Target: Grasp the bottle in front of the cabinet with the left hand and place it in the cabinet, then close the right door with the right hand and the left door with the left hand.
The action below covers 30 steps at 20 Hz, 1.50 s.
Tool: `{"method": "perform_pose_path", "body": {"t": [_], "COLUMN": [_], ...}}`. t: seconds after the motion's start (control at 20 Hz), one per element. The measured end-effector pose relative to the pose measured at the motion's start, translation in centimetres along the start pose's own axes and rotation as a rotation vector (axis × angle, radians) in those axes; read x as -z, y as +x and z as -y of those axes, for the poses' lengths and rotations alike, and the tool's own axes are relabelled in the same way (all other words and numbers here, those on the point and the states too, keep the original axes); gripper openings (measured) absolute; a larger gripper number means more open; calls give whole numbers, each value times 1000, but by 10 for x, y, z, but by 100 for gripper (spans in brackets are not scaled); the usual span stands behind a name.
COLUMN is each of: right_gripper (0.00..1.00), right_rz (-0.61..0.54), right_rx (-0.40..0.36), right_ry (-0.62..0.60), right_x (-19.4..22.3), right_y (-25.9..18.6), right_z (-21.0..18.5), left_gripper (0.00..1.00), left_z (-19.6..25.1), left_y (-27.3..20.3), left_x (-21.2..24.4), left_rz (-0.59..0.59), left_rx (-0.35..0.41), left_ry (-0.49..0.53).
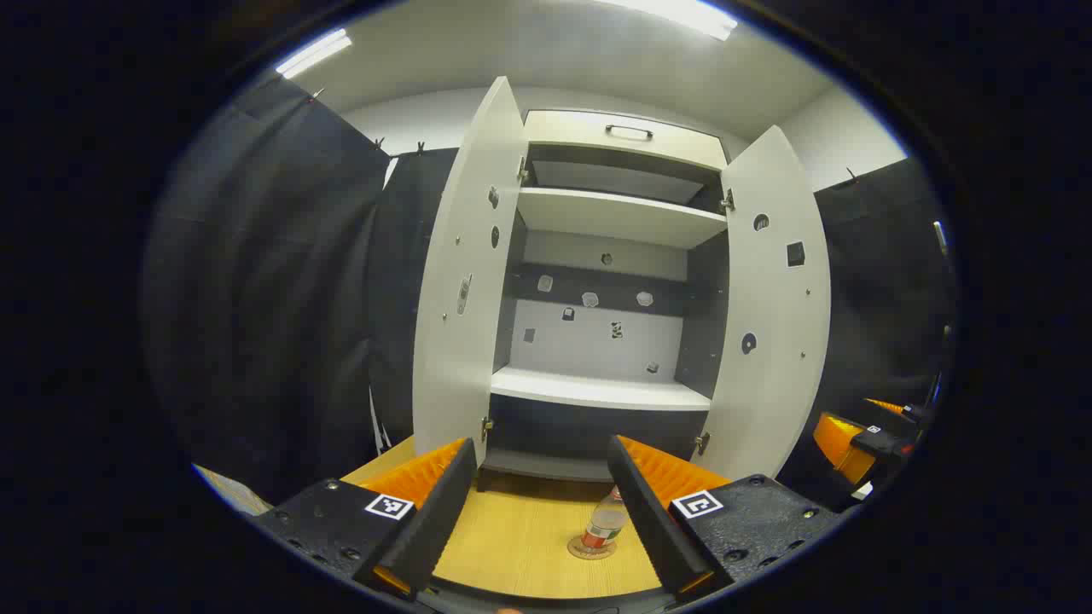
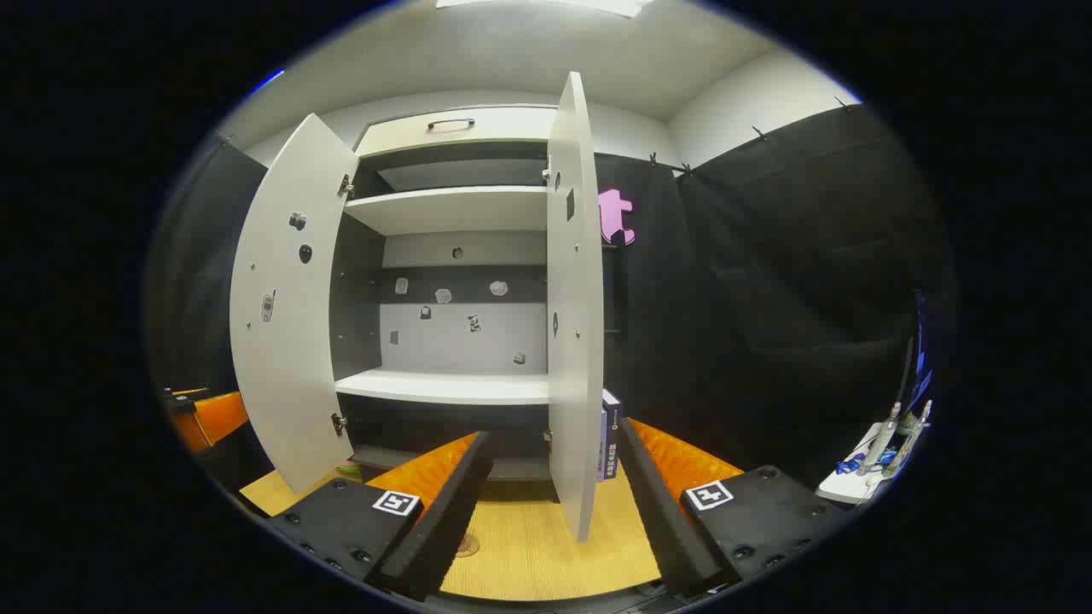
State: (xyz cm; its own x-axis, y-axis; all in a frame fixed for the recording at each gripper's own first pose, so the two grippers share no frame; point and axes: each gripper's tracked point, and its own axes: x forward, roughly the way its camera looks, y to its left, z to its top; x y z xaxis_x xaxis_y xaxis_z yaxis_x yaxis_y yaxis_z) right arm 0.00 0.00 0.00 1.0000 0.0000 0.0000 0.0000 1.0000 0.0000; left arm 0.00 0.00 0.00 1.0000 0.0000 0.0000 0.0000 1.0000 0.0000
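Observation:
A small clear bottle (image 1: 604, 522) with a red and green label stands upright on a round coaster (image 1: 589, 548) on the wooden table (image 1: 520, 546), in front of the white cabinet (image 1: 597, 388). My left gripper (image 1: 540, 450) is open above the table; the bottle sits low between its fingers, partly hidden by the right-hand finger (image 1: 641, 503). Both cabinet doors stand open: the left door (image 1: 465, 281) and the right door (image 1: 772, 298). My right gripper (image 2: 554, 435) is open and holds nothing, with the right door (image 2: 573, 324) seen edge-on just ahead of it.
The right gripper (image 1: 853, 443) shows at the far right of the left gripper view. A dark box (image 2: 611, 433) stands on the table beside the right door. Black cloth walls flank the cabinet. A white ledge with small items (image 2: 870, 465) is at the far right.

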Motion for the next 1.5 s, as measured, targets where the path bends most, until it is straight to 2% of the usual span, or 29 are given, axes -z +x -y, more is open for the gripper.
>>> {"method": "perform_pose_path", "body": {"t": [0.05, 0.1, 0.15, 0.9, 1.2, 1.4, 1.45, 1.5], "right_gripper": [97, 97, 97, 97, 97, 98, 98, 97], "right_rz": [-3, -8, -18, -76, -90, -101, -98, -94], "right_rx": [-2, -13, -19, -15, -20, -13, -6, -1], "right_ry": [2, 4, -3, -14, -15, -8, -8, -6], "right_x": [-1, -1, -1, 5, 9, 10, 8, 7], "right_y": [-1, -2, -4, -9, -6, -3, -2, -1], "right_z": [-1, -4, -6, 0, -1, 3, 6, 8], "left_gripper": [95, 92, 95, 95, 95, 95, 93, 95], "left_z": [2, 4, 5, 22, 32, 37, 40, 42], "left_y": [-1, -1, -2, -2, 2, 10, 12, 15], "left_x": [0, 0, 0, -1, 18, 43, 51, 59], "left_rz": [-2, -8, -15, -48, -94, -143, -156, -169], "left_rx": [5, 11, 14, 48, 71, 78, 80, 85], "left_ry": [-3, -4, -3, 1, -8, -13, -11, -7]}}
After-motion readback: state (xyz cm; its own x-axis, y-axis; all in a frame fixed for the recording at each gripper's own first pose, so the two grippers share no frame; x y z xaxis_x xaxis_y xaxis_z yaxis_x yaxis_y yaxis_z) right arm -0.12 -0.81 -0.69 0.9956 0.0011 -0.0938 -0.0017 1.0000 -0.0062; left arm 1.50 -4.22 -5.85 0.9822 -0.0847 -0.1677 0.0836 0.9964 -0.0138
